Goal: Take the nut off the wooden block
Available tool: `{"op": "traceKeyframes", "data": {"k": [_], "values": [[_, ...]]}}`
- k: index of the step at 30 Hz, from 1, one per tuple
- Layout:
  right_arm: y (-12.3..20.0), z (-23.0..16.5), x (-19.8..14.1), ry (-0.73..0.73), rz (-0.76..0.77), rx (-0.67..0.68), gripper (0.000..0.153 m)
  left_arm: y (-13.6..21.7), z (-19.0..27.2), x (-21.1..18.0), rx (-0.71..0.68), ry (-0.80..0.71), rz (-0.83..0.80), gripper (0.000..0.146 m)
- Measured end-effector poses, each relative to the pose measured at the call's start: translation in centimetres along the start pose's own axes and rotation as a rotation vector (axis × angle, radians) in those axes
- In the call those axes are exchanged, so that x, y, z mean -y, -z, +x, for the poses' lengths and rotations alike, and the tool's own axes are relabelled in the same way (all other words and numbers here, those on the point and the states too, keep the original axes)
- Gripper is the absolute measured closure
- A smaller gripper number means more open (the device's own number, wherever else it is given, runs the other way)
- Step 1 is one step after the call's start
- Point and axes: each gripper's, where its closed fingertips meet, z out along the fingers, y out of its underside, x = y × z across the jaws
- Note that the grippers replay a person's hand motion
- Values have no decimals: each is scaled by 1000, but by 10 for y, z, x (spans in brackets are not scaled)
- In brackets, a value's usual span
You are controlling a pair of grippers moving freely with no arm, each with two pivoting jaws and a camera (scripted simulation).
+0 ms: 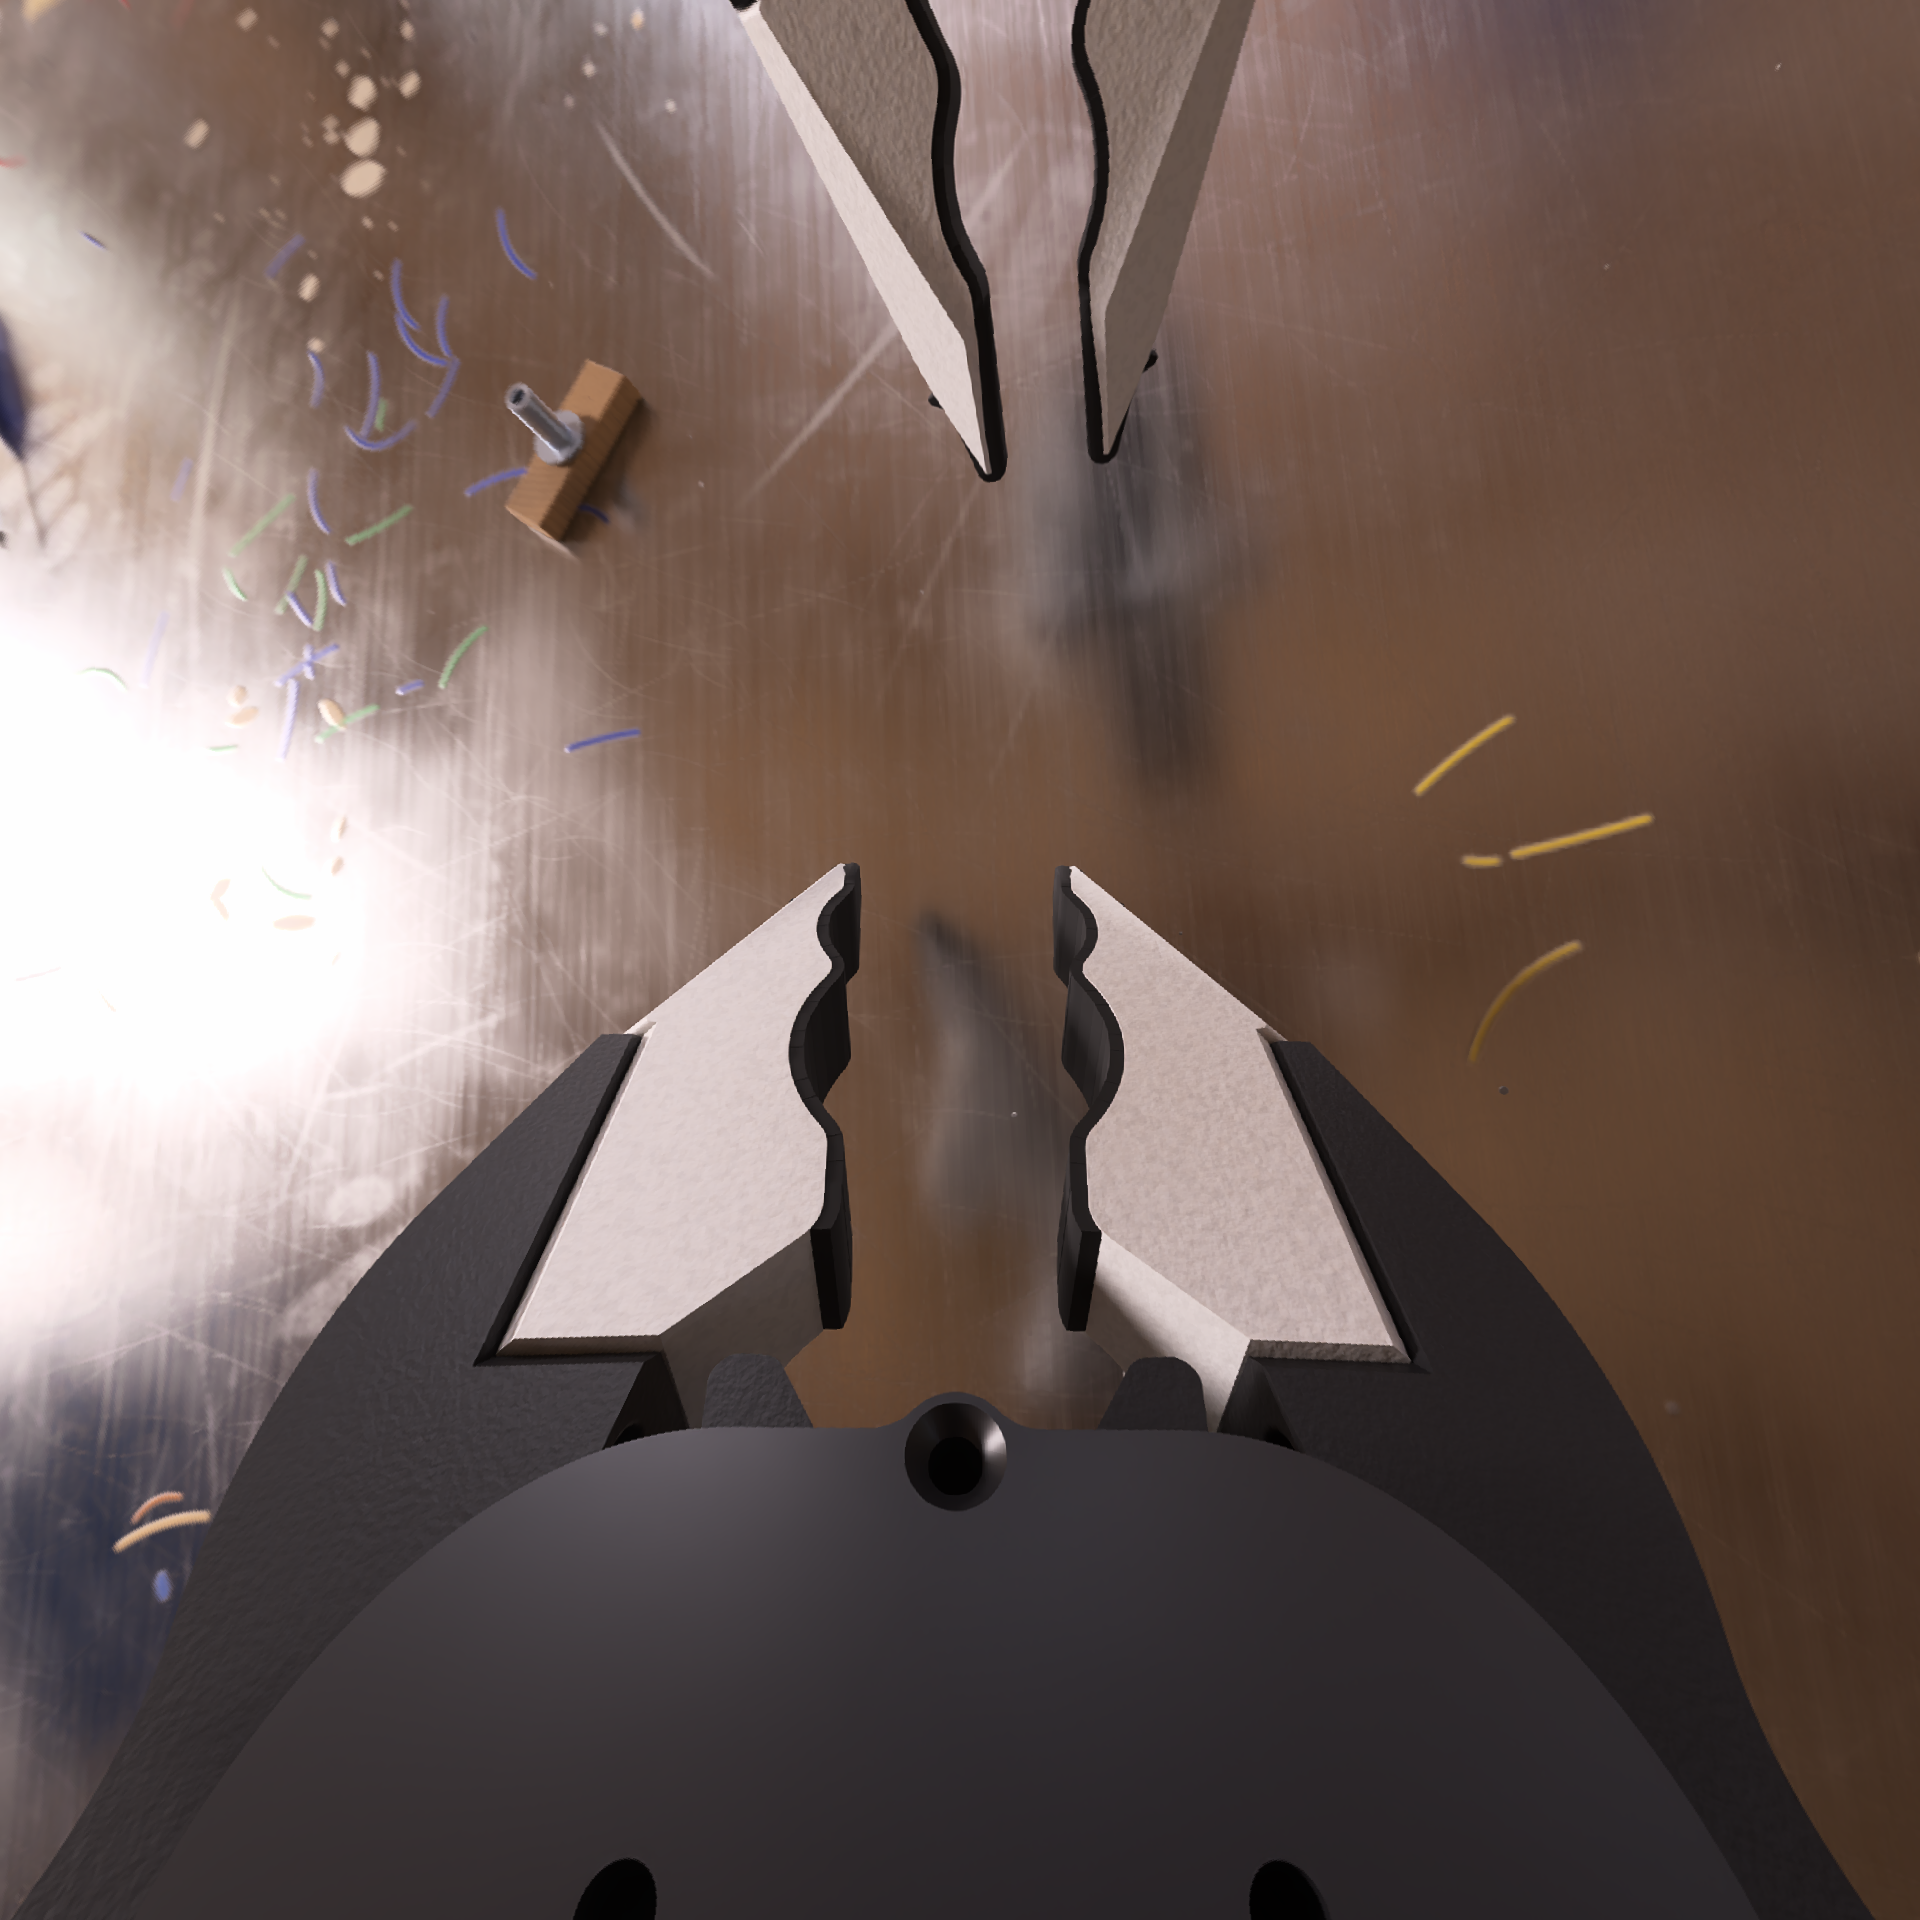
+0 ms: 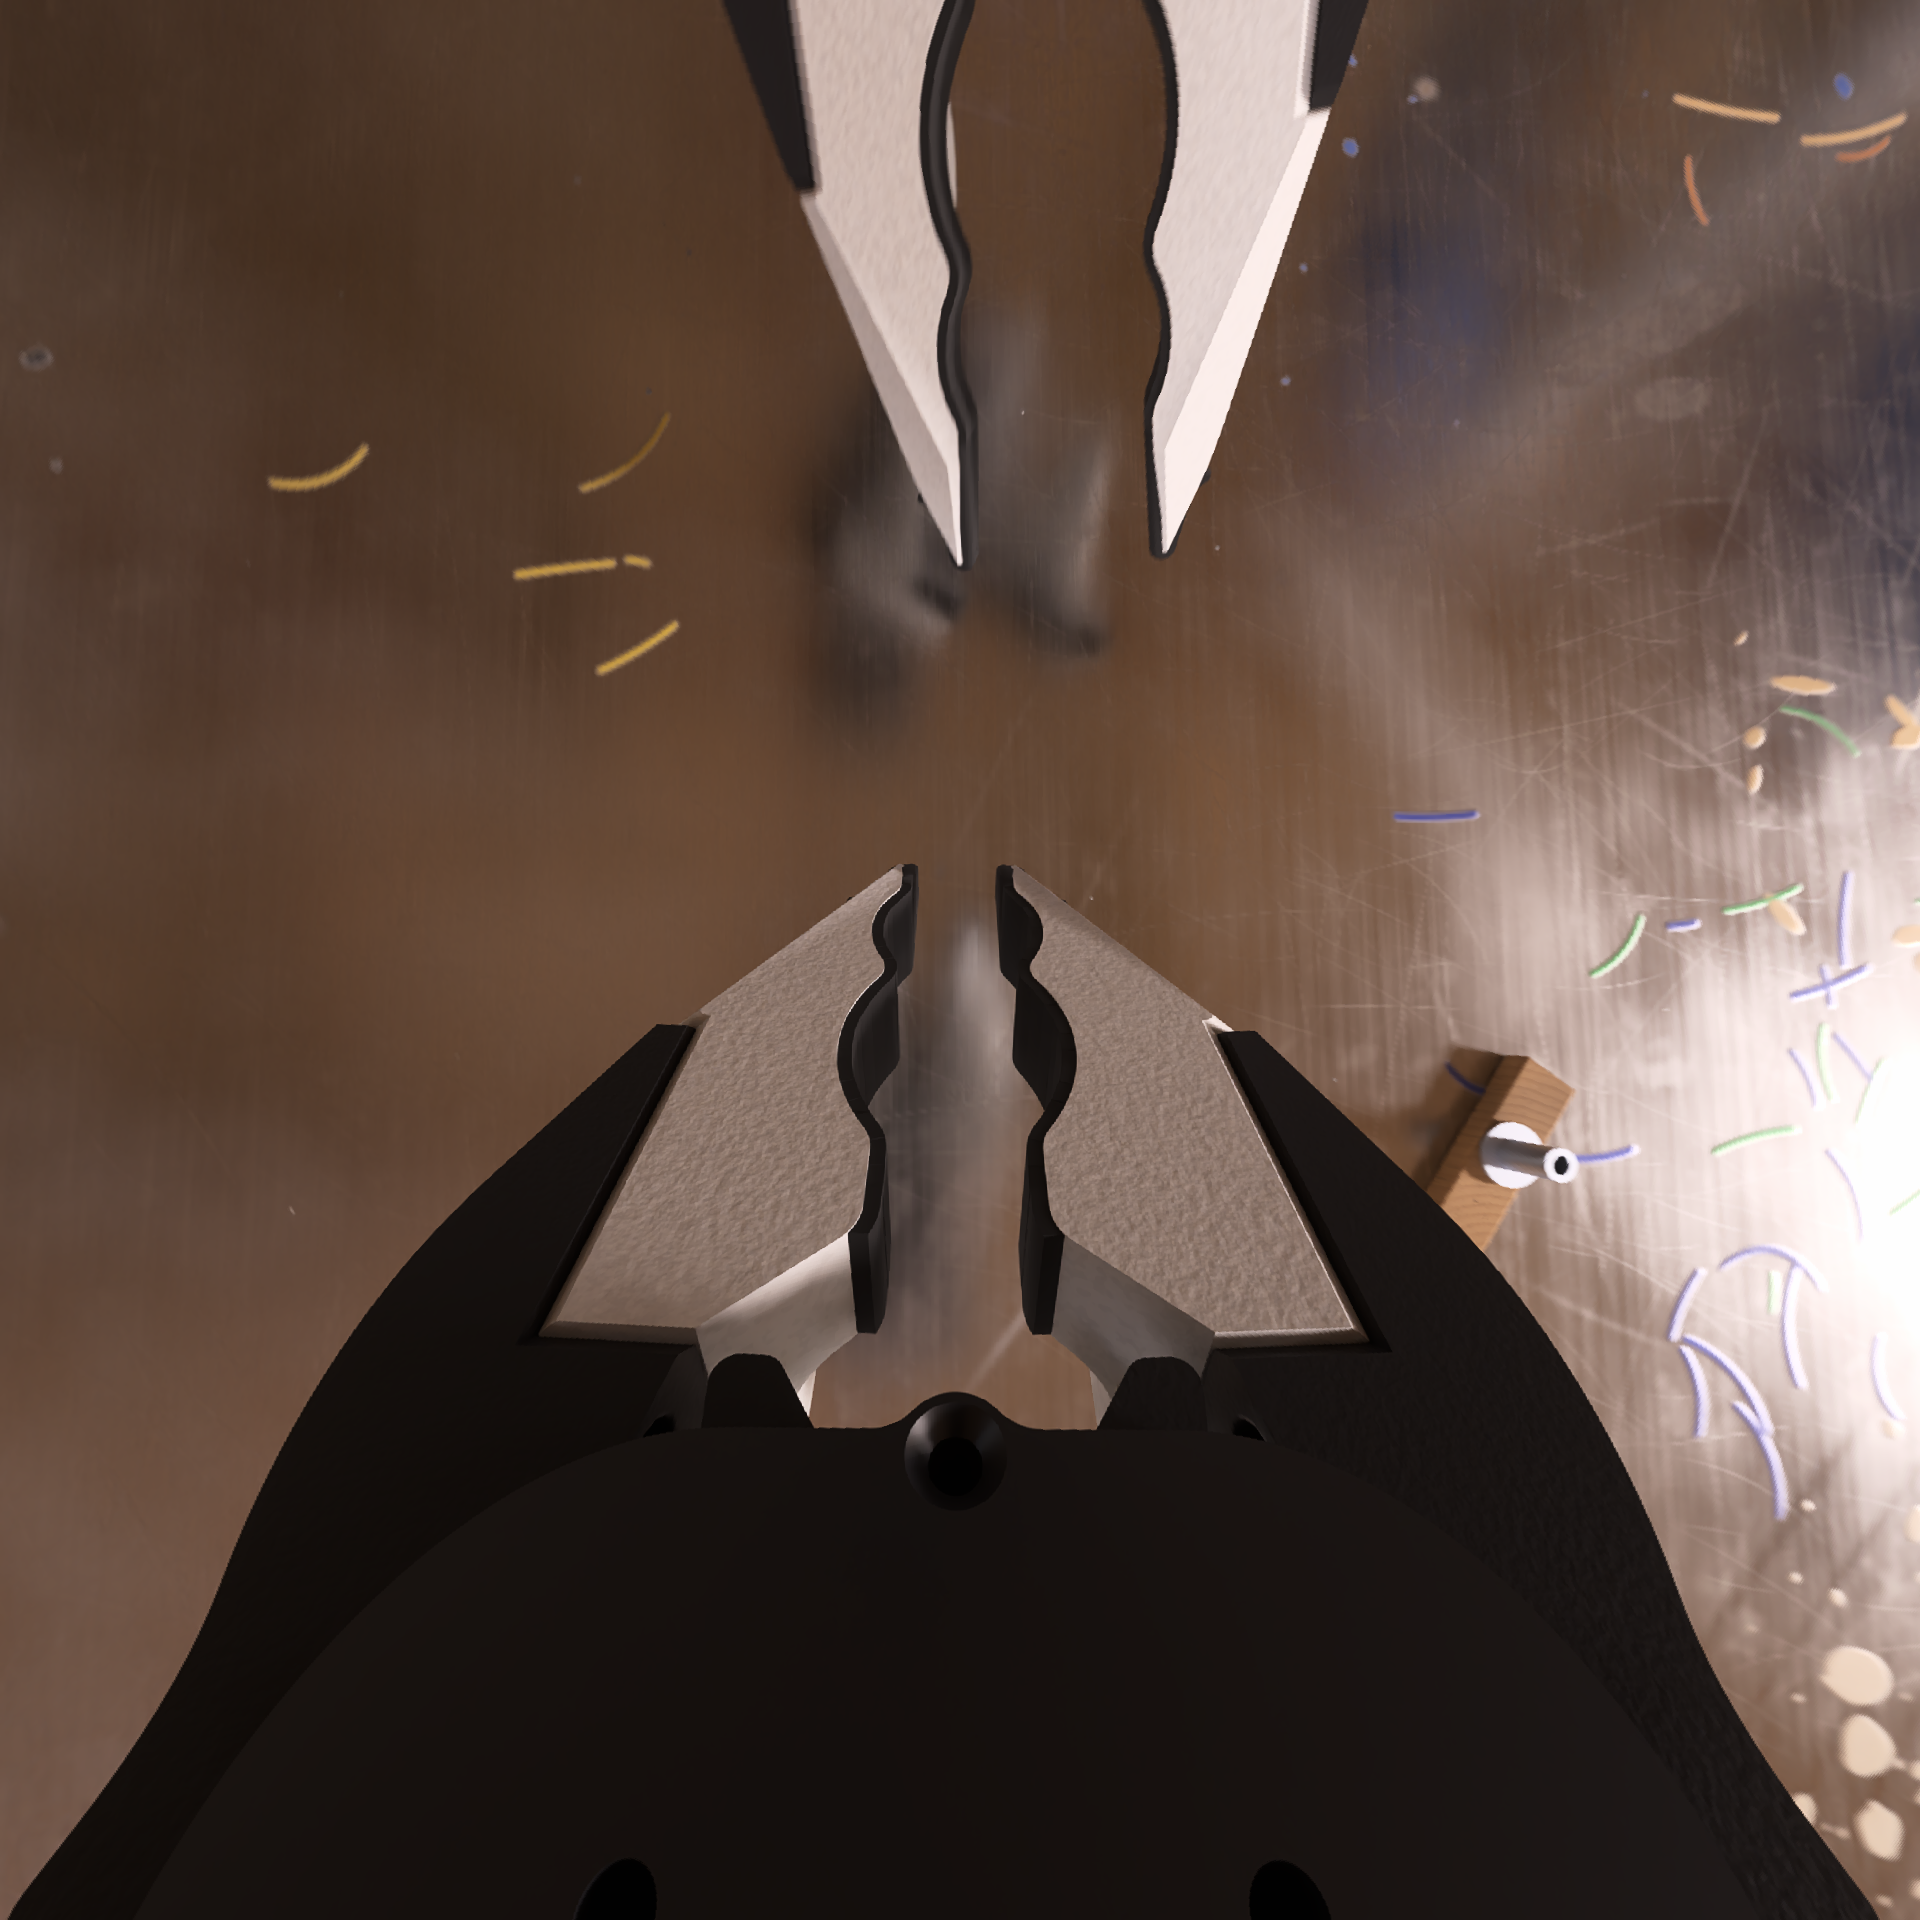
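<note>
On the scratched metal table (image 1: 1558, 416) | one wooden block (image 1: 582, 457), one bolt (image 1: 535, 416) standing on it with one nut (image 1: 561, 442) | two grippers well apart from block: left gripper (image 1: 956, 883) jaws apart, empty; right gripper (image 2: 956, 883) jaws narrowly apart, empty

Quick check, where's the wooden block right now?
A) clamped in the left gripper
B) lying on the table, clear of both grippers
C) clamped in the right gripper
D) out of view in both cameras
B: the wooden block lies on the table off to the side, while the left gripper and right gripper hold nothing.
</note>
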Motion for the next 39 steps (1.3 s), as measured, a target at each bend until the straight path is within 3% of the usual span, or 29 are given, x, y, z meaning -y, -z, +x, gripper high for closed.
{"op": "traceKeyframes", "data": {"k": [3,10,22,28,32,39], "values": [[-8,-4,6,-62,0,-12,136,-5,6,-2,-22,17,-13,114],[-27,-7,17,-153,-25,-71,126,-5,4,-4,79,78,-82,125],[-29,17,9,-97,-95,-169,144,3,15,-9,105,76,-91,129],[-33,26,11,-69,-111,-201,144,9,11,-14,109,58,-77,122],[-31,27,10,-78,-103,-190,144,17,6,-18,86,112,-32,109],[2,38,3,-158,-46,-231,143,15,3,-26,64,159,-16,106]]}}
